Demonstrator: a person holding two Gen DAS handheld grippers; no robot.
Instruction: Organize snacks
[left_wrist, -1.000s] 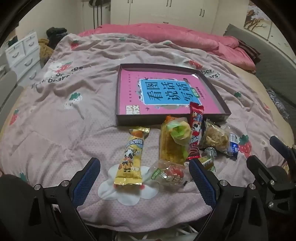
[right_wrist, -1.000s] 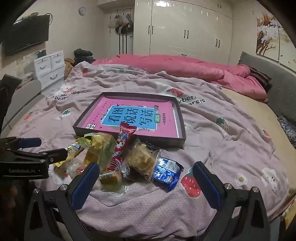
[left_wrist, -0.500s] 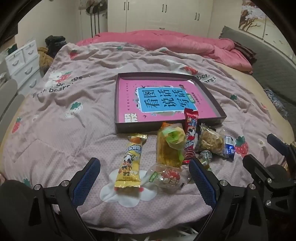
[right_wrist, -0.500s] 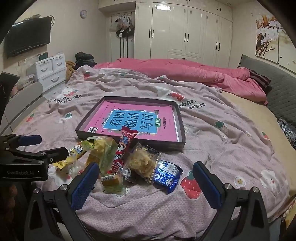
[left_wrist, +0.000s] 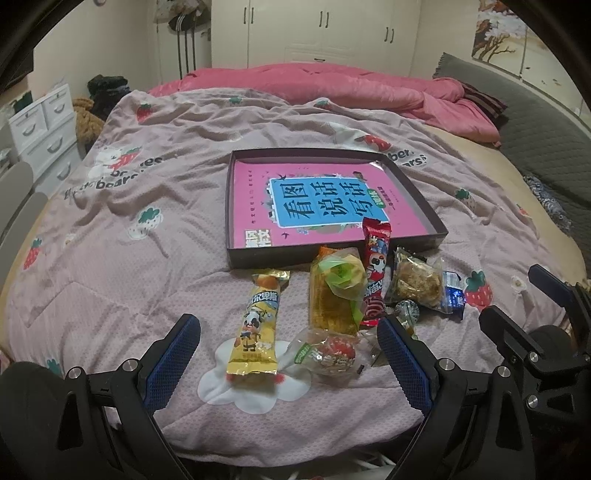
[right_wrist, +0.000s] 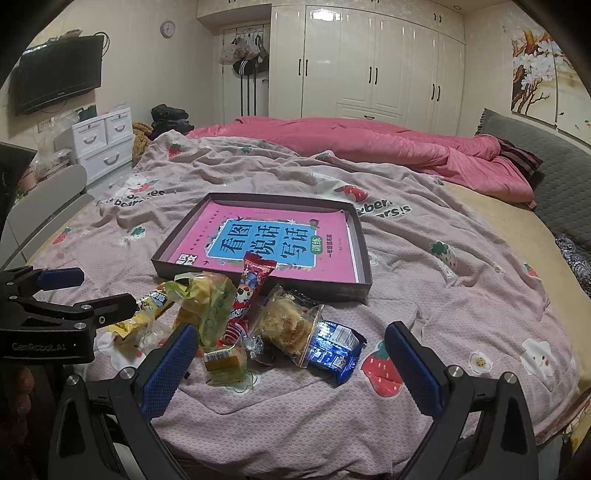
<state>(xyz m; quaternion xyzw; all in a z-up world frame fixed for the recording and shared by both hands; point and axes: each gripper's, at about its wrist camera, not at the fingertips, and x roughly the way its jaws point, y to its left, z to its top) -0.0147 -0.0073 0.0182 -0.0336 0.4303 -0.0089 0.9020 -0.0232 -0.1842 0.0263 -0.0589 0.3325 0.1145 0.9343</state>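
Both grippers hang over the near edge of the bed with their blue-padded jaws spread wide and nothing between them. The left gripper (left_wrist: 288, 345) frames a yellow wrapper with a cartoon cow (left_wrist: 258, 326) and, just right of it, a clear packet with a red sweet (left_wrist: 328, 352), both lying on a white cloud printed on the bedspread (left_wrist: 122, 266). The right gripper (right_wrist: 290, 350) sits over a small yellow-green packet (right_wrist: 225, 363), a clear bag holding a crumbly cake (right_wrist: 286, 325) and a blue wrapper (right_wrist: 334, 349) that touches the bag's right side.

Just beyond, a yellow-green bag (left_wrist: 334, 291) lies beside a long red wrapper (left_wrist: 375, 273); the red one's far end leans on the near wall of a dark shallow box (left_wrist: 332, 254). The snacks form one loose heap on the bedspread in front of that box; none lies inside it. The box holds a pink book with a blue title panel (left_wrist: 325, 203).

Farther back a pink quilt (right_wrist: 388, 147) is bunched across the bed, with a white drawer unit (right_wrist: 105, 146) at the left, white wardrobe doors (right_wrist: 369, 66) behind and a dark television (right_wrist: 59, 74) on the left wall.
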